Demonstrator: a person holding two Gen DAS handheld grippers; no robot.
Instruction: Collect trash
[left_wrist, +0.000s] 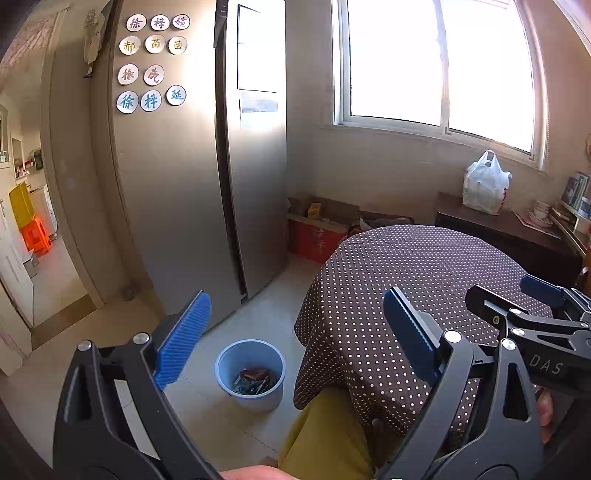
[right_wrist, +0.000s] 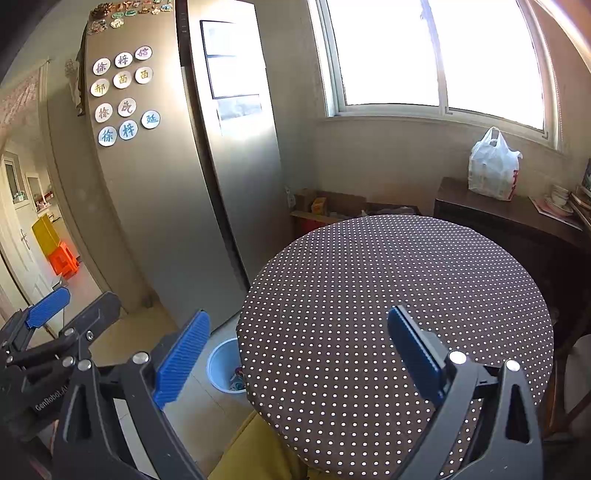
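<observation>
I had both tools up and empty. The left gripper (left_wrist: 297, 339) had its ribbed blue pads (left_wrist: 183, 341) spread wide with nothing between them, framing the lower centre of its own view. The right gripper (right_wrist: 299, 354) was just as wide apart, also carrying nothing, hovering over the near edge of the round table under a brown white-dotted cloth (right_wrist: 399, 295). In the left wrist view the right tool poked in at the right edge, above the cloth; in the right wrist view the left tool showed at the lower left. The trash sat in a pale blue round plastic bin (left_wrist: 250, 373) on the tiled floor, bottom centre of the left view, just left of the table's hanging cloth: a small heap of dark mixed scraps (left_wrist: 253, 380) at the bottom of it; I couldn't tell what the pieces were. In the right view the table edge hid most of the bin. I saw no loose trash on the cloth. Tall silver fridge (left_wrist: 192, 177) filled the left-centre, with round character magnets (left_wrist: 153, 61) on its side at upper left. A white knotted plastic bag (left_wrist: 485, 184) stood on a dark wooden sideboard (left_wrist: 517, 227) under the bright window (left_wrist: 439, 70), upper right. A mustard-yellow trouser leg (left_wrist: 328, 439) showed at the bottom edge, beside the cloth.
</observation>
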